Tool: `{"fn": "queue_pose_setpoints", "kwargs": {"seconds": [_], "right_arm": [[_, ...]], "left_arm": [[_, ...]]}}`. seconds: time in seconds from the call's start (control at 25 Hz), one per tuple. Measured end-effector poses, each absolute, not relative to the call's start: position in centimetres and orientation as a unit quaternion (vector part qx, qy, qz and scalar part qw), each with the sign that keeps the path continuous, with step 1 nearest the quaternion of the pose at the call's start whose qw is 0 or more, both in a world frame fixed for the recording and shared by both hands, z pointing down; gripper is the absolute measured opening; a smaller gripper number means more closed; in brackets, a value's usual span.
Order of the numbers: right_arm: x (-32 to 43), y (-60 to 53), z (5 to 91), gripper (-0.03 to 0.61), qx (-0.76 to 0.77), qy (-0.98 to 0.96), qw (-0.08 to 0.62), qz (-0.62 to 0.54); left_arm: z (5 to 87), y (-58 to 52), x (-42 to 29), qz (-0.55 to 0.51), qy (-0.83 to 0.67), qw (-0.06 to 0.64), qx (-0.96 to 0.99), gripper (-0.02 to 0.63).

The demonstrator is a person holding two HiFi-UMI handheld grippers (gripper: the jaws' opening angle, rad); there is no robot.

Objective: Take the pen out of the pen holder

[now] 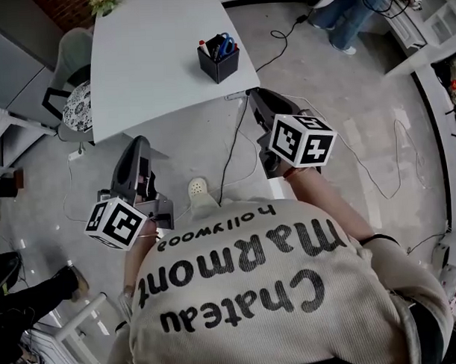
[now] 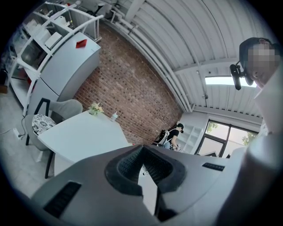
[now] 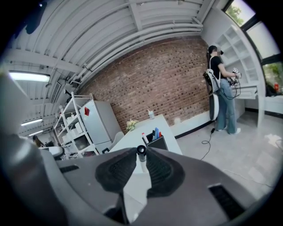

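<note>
**A:** Where's the pen?

**B:** It's out of the holder. The right gripper (image 3: 141, 155) has its jaws clamped on a white pen (image 3: 142, 167) with a dark cap end, pinched right at the pad tips. The black pen holder (image 1: 218, 62) stands on the white table (image 1: 149, 61) near its corner, well apart from both grippers. A red-capped pen (image 1: 202, 45) and something blue-handled, maybe scissors, are in it.

**A:** And the left gripper?

**B:** The left gripper (image 2: 142, 148) has its jaws together at the tips, with nothing between them.

**A:** What could go wrong from here?

**B:** I'd say the grip is the weak point. The pads catch only a short stretch of a smooth, round barrel, so a quick swing or a bump could make it pivot or slide out onto the floor. There's also a black cable (image 1: 234, 140) trailing across the floor just ahead of the person's shoe (image 1: 198, 190), which looks like something to trip over.

**A:** Any writing?

**B:** The person's sweatshirt (image 1: 276, 288) reads "Chateau Marmont Hollywood", upside down from the head view. The pen's markings are too small to read.
</note>
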State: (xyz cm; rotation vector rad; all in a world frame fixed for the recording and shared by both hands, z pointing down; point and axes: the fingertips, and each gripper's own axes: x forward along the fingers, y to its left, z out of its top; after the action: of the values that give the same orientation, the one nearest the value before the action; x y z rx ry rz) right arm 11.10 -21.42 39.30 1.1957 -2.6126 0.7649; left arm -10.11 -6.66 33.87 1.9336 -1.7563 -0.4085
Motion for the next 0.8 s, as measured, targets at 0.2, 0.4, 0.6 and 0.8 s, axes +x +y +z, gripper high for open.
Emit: {"fn": "queue_pose_setpoints", "kwargs": {"seconds": [0.2,0.4,0.6,0.8], "right_arm": [[11.7,-19.4,40.0,0.072,0.377,-0.886,0.099,0.250],[12.7,-18.0,40.0,0.072,0.363,-0.897,0.108,0.229],[13.7,-17.3,39.3,0.072,0.355,-0.907,0.116,0.194],[14.7,-16.8,39.2,0.072,0.348,-0.911,0.120,0.183]], "left_arm": [[34.2,-5.9,-8.4,-0.145,-0.657,0.239,0.701,0.002],[35.6,-5.3,-6.3,-0.120,-0.684,0.228,0.682,0.002],[35.7,-4.8,-4.0,-0.108,-0.686,0.216,0.686,0.002],[36.2,-4.0,-2.9,-0.095,-0.696,0.218,0.678,0.002]]}}
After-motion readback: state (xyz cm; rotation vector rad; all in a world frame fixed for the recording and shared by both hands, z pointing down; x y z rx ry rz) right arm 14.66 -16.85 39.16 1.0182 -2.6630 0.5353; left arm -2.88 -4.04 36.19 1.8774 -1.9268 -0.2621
